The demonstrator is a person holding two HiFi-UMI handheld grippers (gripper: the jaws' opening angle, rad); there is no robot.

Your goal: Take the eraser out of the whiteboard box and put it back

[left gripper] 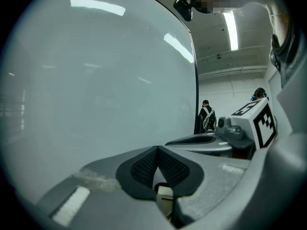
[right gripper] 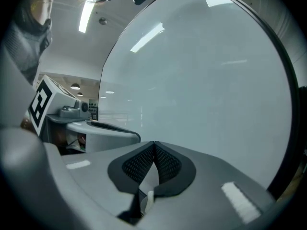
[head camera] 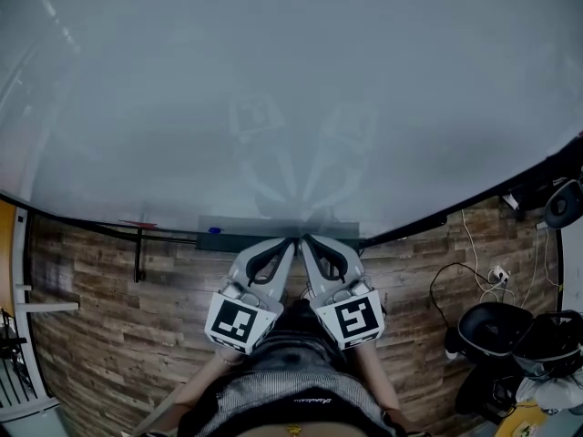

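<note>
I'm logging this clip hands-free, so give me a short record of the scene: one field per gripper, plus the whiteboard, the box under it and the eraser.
left gripper: jaws together, nothing between them, pointing at the board
right gripper: jaws together, empty, right beside the left one
whiteboard: blank, fills the upper head view
box: grey, on the board's lower edge, just ahead of both tips; contact cannot be told
eraser: not made out
floor: wood pattern
</note>
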